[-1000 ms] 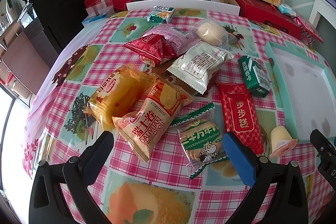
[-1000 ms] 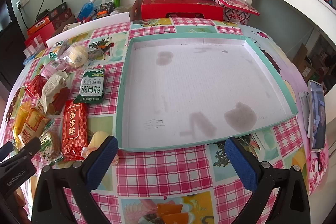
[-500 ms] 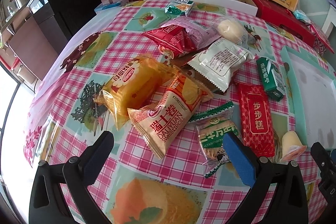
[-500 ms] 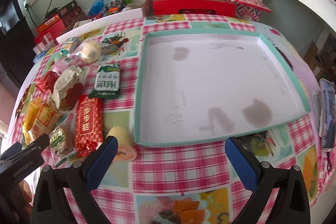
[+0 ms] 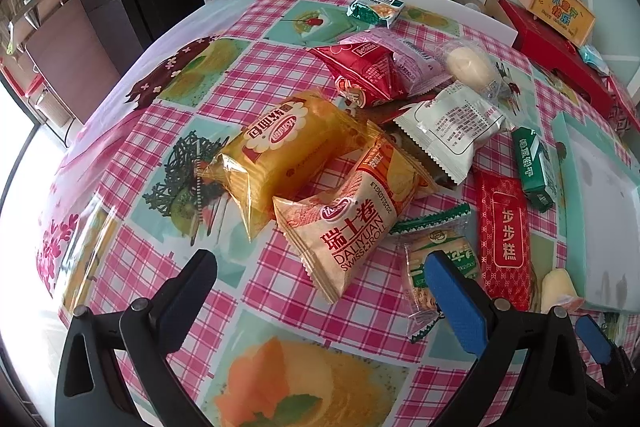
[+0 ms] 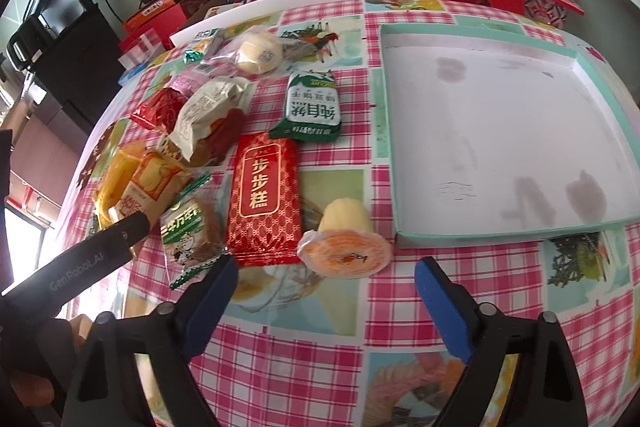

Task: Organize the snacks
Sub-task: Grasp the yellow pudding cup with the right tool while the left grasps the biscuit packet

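Since a second ago, both wrist views are being carried leftward across the checked tablecloth (image 6: 280, 339), so that the snack pile is now being shown nearer and the tray is being pushed toward the right edge.

The shallow teal-rimmed tray (image 6: 386, 147), white inside and holding nothing, is being used as the landmark. Just left of it a red packet (image 6: 264, 195) with gold Chinese characters is being seen lying flat; a green packet (image 6: 312, 107) is lying above that. At the tray's near left corner a yellow jelly cup (image 6: 346, 231) is lying on its side, its orange lid turned to the camera. Farther left, an orange pack printed "DALIYUAN SWISS ROLL" (image 5: 352, 227) is being shown.

The right gripper (image 6: 326, 287) is being closed, nothing between its pads. The left gripper (image 5: 316, 279) is being held wide, gripping nothing.
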Demonstrator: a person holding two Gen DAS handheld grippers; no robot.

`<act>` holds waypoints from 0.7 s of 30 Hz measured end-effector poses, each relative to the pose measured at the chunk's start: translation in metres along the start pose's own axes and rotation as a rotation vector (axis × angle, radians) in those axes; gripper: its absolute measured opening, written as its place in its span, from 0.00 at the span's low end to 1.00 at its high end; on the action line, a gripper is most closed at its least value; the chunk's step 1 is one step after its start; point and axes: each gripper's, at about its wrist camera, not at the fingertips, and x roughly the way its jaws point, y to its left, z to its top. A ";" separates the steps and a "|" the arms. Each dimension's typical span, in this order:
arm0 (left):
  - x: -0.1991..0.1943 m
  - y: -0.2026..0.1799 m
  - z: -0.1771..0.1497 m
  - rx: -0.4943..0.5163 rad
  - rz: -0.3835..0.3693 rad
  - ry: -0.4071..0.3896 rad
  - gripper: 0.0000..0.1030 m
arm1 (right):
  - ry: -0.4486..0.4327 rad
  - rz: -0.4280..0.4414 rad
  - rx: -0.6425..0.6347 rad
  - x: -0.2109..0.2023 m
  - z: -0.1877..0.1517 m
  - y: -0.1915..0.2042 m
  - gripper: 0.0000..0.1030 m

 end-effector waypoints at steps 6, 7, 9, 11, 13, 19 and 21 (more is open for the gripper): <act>0.000 -0.001 0.000 0.003 -0.016 0.005 1.00 | -0.007 0.015 -0.003 0.001 0.003 0.003 0.72; 0.000 -0.001 -0.001 0.002 -0.019 0.007 1.00 | -0.012 0.017 -0.010 0.000 0.003 0.004 0.69; 0.000 0.000 -0.001 0.001 -0.027 0.009 1.00 | -0.015 0.027 -0.024 0.000 0.006 0.007 0.64; 0.000 0.000 -0.001 -0.001 -0.037 0.011 1.00 | -0.008 0.047 -0.037 0.002 0.006 0.011 0.63; 0.000 0.000 0.000 -0.003 -0.046 0.013 1.00 | -0.008 0.033 -0.051 0.004 0.006 0.014 0.63; 0.000 -0.004 -0.001 -0.012 -0.109 0.035 1.00 | -0.004 -0.017 -0.061 0.012 0.010 0.016 0.55; 0.000 -0.008 0.000 -0.005 -0.130 0.039 1.00 | 0.002 -0.027 -0.054 0.015 0.011 0.014 0.53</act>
